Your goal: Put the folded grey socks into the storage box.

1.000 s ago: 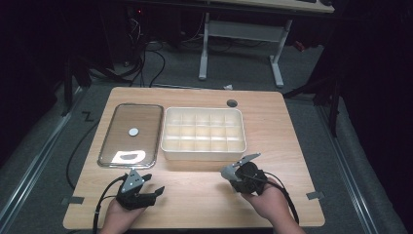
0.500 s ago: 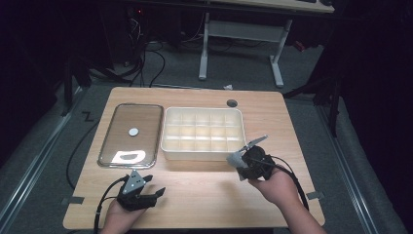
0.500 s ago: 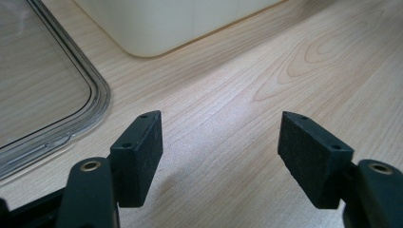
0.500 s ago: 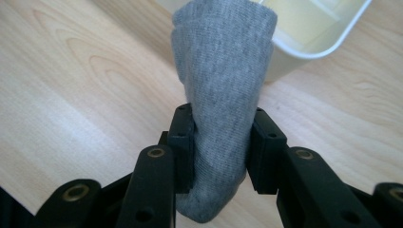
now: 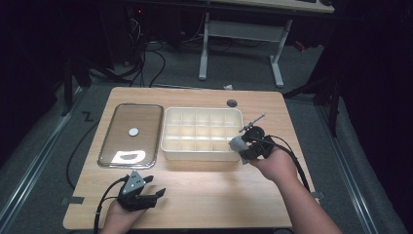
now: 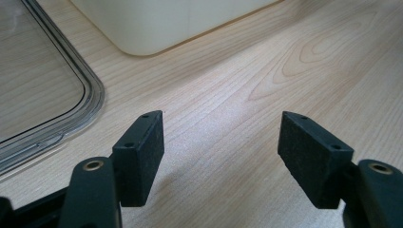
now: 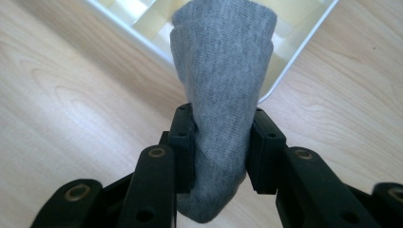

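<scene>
A grey rolled sock (image 7: 221, 90) is pinched between the jaws of my right gripper (image 7: 222, 147), which is shut on it. In the high view that right gripper (image 5: 242, 144) hovers at the near right corner of the cream divided box (image 5: 202, 113), with the sock (image 5: 237, 143) at its tip. My left gripper (image 5: 157, 194) rests low on the table near the front edge, left of centre. Its jaws stand wide open in the left gripper view (image 6: 221, 152), with bare wood between them.
A clear lid (image 5: 131, 134) with a white round knob lies flat to the left of the box. The lid's rim (image 6: 90, 95) and the box's corner (image 6: 142, 33) lie just ahead of the left gripper. A dark cable hole (image 5: 232, 103) sits behind the box.
My right gripper has carried the sock up and to the right, from the front of the table to the box's near right corner. The left gripper has stayed put.
</scene>
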A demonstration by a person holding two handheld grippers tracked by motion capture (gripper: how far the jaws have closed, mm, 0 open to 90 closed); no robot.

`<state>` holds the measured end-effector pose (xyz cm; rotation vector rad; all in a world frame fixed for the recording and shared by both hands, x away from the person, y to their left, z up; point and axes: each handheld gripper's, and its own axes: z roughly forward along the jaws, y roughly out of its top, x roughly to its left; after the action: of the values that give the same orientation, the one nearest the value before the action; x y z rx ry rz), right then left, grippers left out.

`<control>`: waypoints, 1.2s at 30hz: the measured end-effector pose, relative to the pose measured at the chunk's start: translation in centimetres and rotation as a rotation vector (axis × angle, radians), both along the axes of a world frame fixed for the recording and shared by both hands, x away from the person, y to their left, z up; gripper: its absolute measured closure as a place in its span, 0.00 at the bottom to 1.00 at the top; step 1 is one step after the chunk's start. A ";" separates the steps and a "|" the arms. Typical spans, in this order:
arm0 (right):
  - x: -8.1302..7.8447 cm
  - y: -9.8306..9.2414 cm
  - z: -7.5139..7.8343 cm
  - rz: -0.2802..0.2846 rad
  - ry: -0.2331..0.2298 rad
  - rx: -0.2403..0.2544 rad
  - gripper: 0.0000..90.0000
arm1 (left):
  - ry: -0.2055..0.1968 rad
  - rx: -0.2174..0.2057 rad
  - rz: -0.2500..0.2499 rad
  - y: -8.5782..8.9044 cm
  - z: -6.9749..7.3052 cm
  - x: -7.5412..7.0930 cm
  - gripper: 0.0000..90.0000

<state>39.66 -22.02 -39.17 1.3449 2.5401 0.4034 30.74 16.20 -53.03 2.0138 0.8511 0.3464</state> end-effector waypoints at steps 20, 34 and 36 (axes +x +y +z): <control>7.0 2.8 -2.7 -0.058 0.157 -0.184 0.79 | -0.004 0.004 -0.011 0.0 0.0 0.0 0.37; 8.4 3.8 -5.1 -0.052 0.290 -0.247 0.81 | -0.004 0.015 -0.019 0.0 -0.1 0.1 0.37; 8.4 3.6 -5.4 -0.040 0.283 -0.230 0.81 | -0.006 0.012 -0.018 0.0 -0.1 0.1 0.37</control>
<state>48.09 -18.45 -44.61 1.4469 2.6725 -0.0940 30.80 16.16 -53.15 2.0289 0.8286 0.3484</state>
